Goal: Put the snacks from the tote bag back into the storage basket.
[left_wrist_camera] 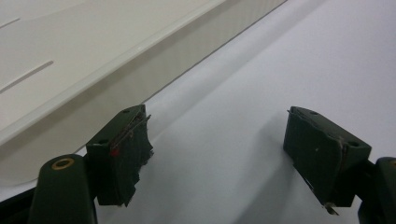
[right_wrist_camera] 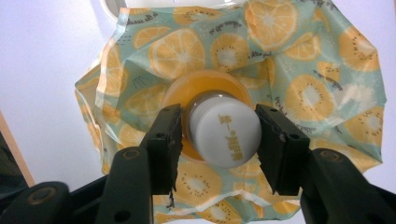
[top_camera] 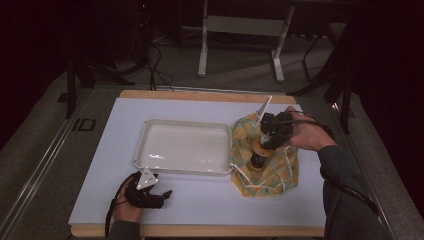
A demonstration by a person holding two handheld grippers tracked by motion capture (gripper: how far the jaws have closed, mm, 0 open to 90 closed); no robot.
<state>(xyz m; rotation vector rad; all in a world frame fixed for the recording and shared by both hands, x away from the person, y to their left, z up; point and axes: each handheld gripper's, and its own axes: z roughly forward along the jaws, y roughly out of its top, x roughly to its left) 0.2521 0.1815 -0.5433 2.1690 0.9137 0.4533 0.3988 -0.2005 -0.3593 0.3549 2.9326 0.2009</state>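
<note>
Jaws of the right gripper [right_wrist_camera: 217,135] stand part-open astride the white cap of the bottle [right_wrist_camera: 226,137], one jaw at each side, near the cap; whether the pads press cannot be told. Bottle stands upright on the fruit-print cloth bag [top_camera: 265,167], right of the tray [top_camera: 182,125] on the counter [top_camera: 210,207]; its long axis points up into the jaws. Left gripper [top_camera: 150,192] rests open and empty, well apart, so the right hand is nearer.

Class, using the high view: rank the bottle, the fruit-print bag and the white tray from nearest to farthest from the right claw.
1. Bottle: directly under the right claw, its white cap between the jaws.
2. Fruit-print bag: spread beneath and around the bottle.
3. White tray: farthest, to the left of the bag.
</note>
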